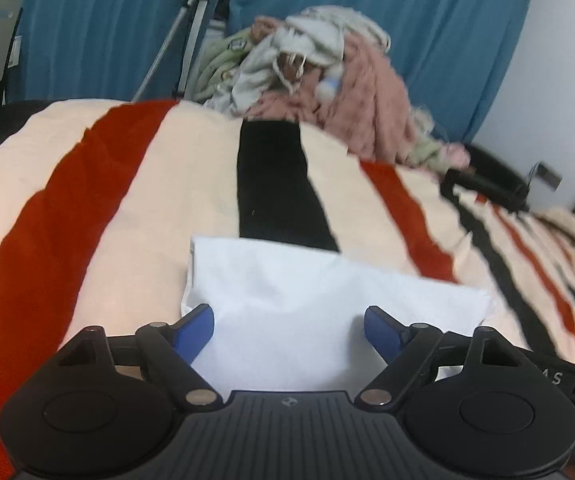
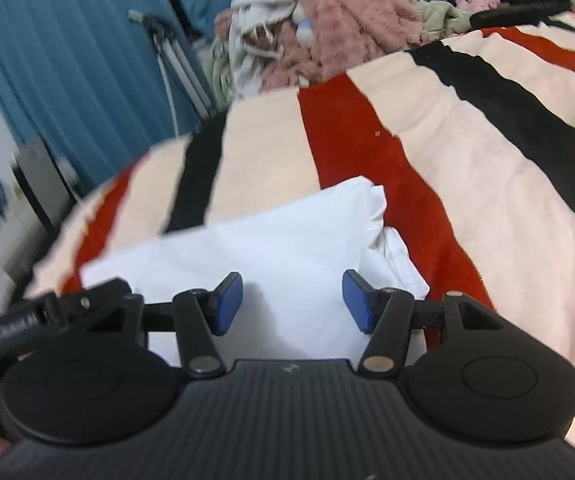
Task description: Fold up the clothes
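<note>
A folded white garment [image 1: 311,292] lies flat on a bed covered by a cream, red and black striped blanket [image 1: 135,200]. My left gripper [image 1: 289,326] is open, its blue-padded fingers spread just above the garment's near edge, holding nothing. In the right wrist view the same white garment [image 2: 271,248] lies on the striped blanket [image 2: 487,168], with a thicker folded edge at its right side. My right gripper [image 2: 292,306] is open over the garment's near part and holds nothing. The left gripper's body [image 2: 27,320] shows at the left edge of that view.
A pile of unfolded clothes, pink, grey and green [image 1: 319,80], lies at the far end of the bed; it also shows in the right wrist view [image 2: 319,28]. Blue curtains [image 1: 95,28] hang behind. A metal stand [image 1: 191,32] leans by the curtain. A black object [image 1: 487,180] lies at the right.
</note>
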The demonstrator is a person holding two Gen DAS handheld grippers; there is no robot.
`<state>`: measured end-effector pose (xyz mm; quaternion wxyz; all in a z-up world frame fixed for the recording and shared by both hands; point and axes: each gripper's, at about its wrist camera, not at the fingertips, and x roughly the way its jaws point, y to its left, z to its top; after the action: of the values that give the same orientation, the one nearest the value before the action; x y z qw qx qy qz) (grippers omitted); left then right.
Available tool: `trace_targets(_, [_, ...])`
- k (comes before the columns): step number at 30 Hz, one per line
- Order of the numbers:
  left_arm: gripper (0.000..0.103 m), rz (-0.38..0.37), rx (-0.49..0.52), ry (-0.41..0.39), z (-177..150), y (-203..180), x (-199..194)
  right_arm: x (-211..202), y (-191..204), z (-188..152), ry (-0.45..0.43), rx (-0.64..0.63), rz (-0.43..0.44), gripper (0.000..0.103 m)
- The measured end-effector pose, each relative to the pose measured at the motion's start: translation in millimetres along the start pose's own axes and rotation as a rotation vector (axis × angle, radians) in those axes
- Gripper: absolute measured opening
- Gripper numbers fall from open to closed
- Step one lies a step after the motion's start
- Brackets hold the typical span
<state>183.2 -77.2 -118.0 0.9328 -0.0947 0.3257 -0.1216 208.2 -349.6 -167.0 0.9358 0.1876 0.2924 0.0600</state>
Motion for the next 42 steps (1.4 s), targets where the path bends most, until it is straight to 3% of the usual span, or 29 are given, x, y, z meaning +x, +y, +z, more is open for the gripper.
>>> trace_targets(4, [0.082,0.032,0.05,0.003,-3.4,-5.2,1.2,7.2,11.4,-6.2,0.03,-0.124,-0.067,0.059])
trace_targets(14, [0.079,0.032,0.141,-0.057,-18.6,-24.9,-65.7,-51.2,23.0,-22.4,0.021,-0.169,-0.088,0.059])
trace_targets(16, [0.079,0.027,0.153,-0.056,-25.3,-26.7,-80.4,-62.9,25.3,-25.6,0.019,-0.178,-0.092,0.059])
trace_targets(19, [0.079,0.096,0.223,-0.017,-36.1,-27.9,-85.1,-80.4,28.8,-30.5,0.016,-0.192,-0.098,0.059])
trace_targets(27, [0.078,0.131,0.204,0.011,-55.5,-21.6,-99.0,-81.5,23.5,-55.3,0.063,-0.205,-0.125,0.058])
trace_targets(33, [0.079,0.088,0.066,-0.018,-60.3,-11.6,-145.7,-80.2,24.8,-60.6,0.049,-0.216,-0.134,0.058])
trace_targets(37, [0.085,-0.051,-0.08,-0.009,-69.0,0.8,-177.1,-79.9,25.0,-60.6,0.046,-0.218,-0.138,0.058])
trace_targets(40, [0.087,-0.137,-0.167,0.061,-80.1,6.3,-173.5,-79.2,26.5,-61.1,0.044,-0.222,-0.144,0.058])
trace_targets(42, [0.087,-0.158,-0.276,0.118,-87.2,15.8,-157.6,-79.0,27.3,-61.3,0.042,-0.226,-0.148,0.058])
